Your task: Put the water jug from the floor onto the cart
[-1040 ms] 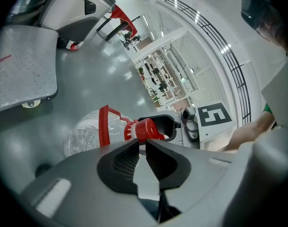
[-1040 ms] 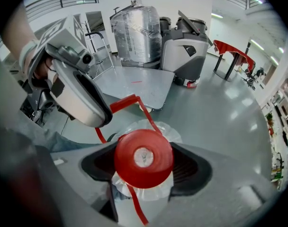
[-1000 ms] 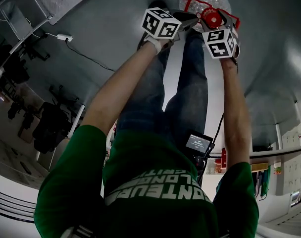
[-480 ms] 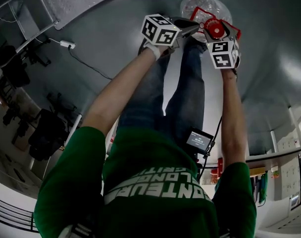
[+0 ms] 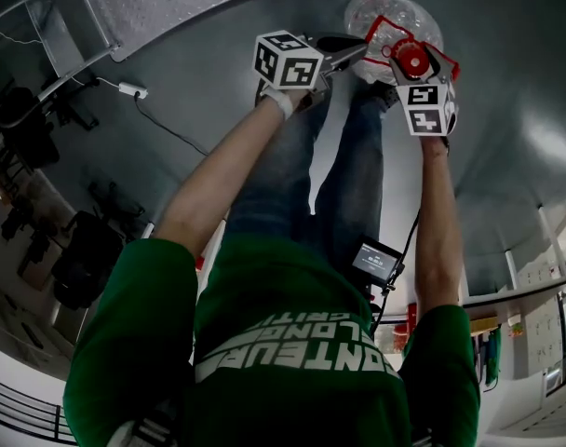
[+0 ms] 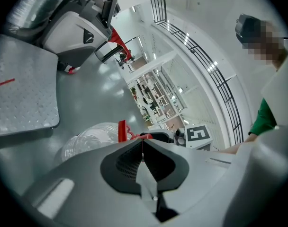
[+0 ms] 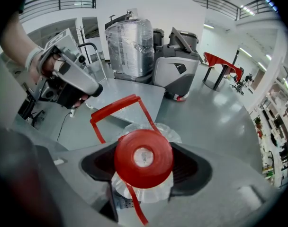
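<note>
Water jug (image 5: 376, 12) risk first: the whole weight looks set to hang off one neck grip. Right tongs (image 7: 144, 168) are clamped round the neck just under the red cap (image 7: 143, 157), with nothing supporting the body. If the neck slides through the pads or the jug swings on the lift, it drops or twists out; if it's full it'll be heavy, and that clear plastic neck is likely slick. Left tongs (image 6: 143, 148) are pressed together on nothing, tips just beside the red handle (image 6: 121, 130) but not on it as far as I can see, so no second support. The handle stands up on the far side of the cap from the right tongs and could snag. Jug body sits directly below the right tongs, just past the left tips; can't tell whether its base is on the floor or off it. Cart deck (image 6: 25, 93) lies farther out, past the jug and apart from it
</note>
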Demonstrator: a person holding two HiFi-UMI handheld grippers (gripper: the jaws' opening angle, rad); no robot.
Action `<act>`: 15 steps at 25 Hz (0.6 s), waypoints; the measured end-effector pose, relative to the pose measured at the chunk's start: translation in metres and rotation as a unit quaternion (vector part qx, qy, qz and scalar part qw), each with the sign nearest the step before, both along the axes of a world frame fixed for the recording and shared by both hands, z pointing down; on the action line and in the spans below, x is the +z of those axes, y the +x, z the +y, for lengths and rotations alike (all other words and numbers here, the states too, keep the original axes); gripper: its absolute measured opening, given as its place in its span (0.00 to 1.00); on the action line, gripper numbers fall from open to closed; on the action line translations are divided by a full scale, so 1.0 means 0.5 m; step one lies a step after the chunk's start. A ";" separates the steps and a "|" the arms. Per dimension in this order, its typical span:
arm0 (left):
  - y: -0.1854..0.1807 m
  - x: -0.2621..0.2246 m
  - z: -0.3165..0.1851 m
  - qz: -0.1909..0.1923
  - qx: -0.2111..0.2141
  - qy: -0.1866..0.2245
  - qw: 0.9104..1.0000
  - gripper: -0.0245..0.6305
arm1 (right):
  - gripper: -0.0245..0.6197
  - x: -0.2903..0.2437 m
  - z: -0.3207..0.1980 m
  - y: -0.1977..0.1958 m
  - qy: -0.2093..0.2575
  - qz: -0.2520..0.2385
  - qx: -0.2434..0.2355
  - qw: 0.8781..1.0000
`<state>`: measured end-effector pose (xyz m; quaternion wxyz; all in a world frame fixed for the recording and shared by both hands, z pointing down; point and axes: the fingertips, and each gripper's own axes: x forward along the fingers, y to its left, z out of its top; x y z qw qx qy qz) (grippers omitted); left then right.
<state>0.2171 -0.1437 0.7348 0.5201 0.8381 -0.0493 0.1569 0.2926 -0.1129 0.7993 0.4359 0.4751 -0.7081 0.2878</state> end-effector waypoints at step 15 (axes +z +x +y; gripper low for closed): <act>-0.140 0.074 -0.120 -0.048 -0.054 -0.013 0.997 0.07 | 0.50 -0.068 -0.179 -0.115 0.038 -0.019 -0.058 0.997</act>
